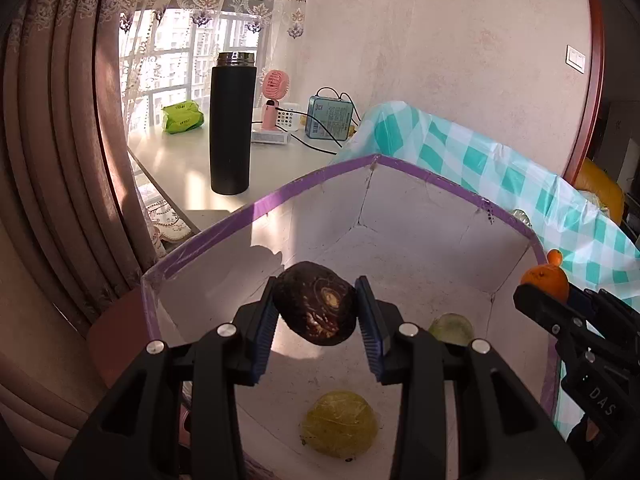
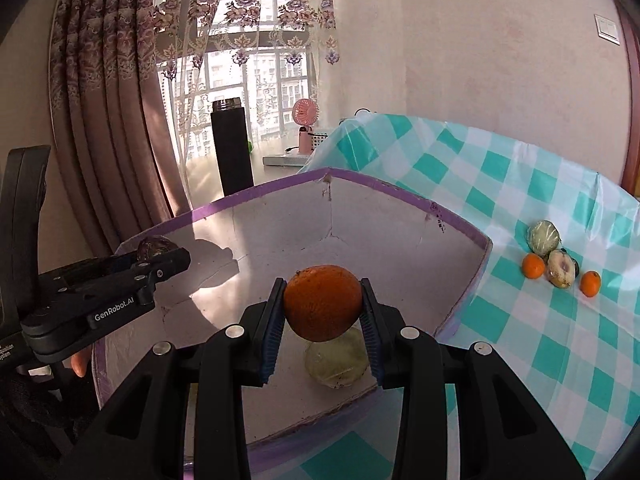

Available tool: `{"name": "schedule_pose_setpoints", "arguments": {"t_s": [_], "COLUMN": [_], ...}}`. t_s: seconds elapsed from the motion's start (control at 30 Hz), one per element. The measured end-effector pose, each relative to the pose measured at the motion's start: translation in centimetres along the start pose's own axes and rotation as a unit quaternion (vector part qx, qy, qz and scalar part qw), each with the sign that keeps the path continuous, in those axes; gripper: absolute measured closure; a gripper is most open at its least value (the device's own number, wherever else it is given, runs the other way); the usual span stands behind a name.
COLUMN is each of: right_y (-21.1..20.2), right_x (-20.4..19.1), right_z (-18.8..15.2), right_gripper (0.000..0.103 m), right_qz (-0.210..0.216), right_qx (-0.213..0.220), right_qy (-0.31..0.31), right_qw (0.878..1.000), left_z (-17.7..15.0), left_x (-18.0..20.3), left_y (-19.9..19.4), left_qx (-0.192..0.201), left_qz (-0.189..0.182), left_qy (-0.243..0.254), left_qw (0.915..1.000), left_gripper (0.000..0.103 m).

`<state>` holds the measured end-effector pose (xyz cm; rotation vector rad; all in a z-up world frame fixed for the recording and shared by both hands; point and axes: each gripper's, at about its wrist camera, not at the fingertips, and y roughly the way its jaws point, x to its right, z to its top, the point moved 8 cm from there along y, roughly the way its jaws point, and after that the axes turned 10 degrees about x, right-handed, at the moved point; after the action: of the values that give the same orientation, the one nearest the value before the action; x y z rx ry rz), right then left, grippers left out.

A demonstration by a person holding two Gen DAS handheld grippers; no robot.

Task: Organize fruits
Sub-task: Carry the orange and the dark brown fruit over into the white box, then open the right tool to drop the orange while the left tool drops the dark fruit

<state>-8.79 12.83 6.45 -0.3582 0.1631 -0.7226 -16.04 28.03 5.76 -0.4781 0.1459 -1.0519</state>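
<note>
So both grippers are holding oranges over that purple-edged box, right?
Not quite. Only the right gripper holds an orange. The left gripper holds a dark brown fruit, as the left wrist view shows. Both are over the purple-edged box.

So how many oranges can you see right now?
3. One orange is held in the right gripper above the box; two small oranges lie on the checked cloth. More may be hidden.

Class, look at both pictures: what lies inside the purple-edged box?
On the floor of the box lie two wrapped yellowish-green fruits. The left tongs and right tongs hide part of the floor.
</note>
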Motion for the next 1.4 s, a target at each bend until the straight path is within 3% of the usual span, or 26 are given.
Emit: {"name": "schedule_pose_setpoints", "arguments": {"t_s": [0.13,0.3,0.5,0.63,0.93,1.07,1.13,1.2,1.3,1.33,1.4], "right_y": [3.2,7.1,8.0,7.6,7.1,6.8,6.4,5.8,4.9,4.8,4.3], "right_x": [-2.6,-4.7,-5.1,-4.9,-4.5,-4.4,-3.9,-3.5,-2.9,-2.6,-2.0], "right_z": [-1.0,-4.6,-5.7,-5.7,-5.0,-4.1,-3.6,-3.0,-2.3,-2.3,-2.4], "right_gripper": [0.067,0.067,0.067,0.060,0.058,0.058,0.056,0.047,0.035,0.028,0.026], "right_qz": [-0.002,0.014,0.047,0.046,0.041,0.032,0.032,0.034,0.031,0.020,-0.008], "right_qx": [-0.079,-0.226,-0.272,-0.266,-0.247,-0.211,-0.187,-0.162,-0.121,-0.111,-0.084], "right_qy": [-0.088,-0.176,-0.162,-0.162,-0.147,-0.129,-0.108,-0.080,-0.062,-0.063,-0.082], "right_qw": [0.993,0.958,0.947,0.949,0.957,0.968,0.976,0.983,0.990,0.992,0.993], "left_z": [-0.9,-1.7,-2.4,-2.7,-2.5,-1.7,-0.6,0.7,2.8,3.6,5.0], "left_x": [-0.6,-0.7,-0.7,0.1,0.0,-0.3,-0.9,-1.0,-0.4,0.0,0.9], "left_y": [1.2,2.6,3.3,3.4,3.5,3.0,2.4,1.4,-0.7,-1.7,-3.8], "left_qx": [-0.037,-0.094,-0.117,-0.120,-0.110,-0.092,-0.065,-0.034,0.026,0.053,0.115], "left_qz": [0.028,0.032,0.038,0.022,0.036,0.030,0.050,0.049,0.037,0.035,0.037], "left_qy": [0.052,0.109,0.158,0.160,0.162,0.140,0.129,0.110,0.078,0.072,0.071], "left_qw": [0.9976,0.9891,0.9797,0.9796,0.9800,0.9855,0.9882,0.9921,0.9960,0.9954,0.9902], "left_gripper": [0.065,0.061,0.058,0.039,0.033,0.029,0.012,0.003,0.002,0.002,0.002]}}
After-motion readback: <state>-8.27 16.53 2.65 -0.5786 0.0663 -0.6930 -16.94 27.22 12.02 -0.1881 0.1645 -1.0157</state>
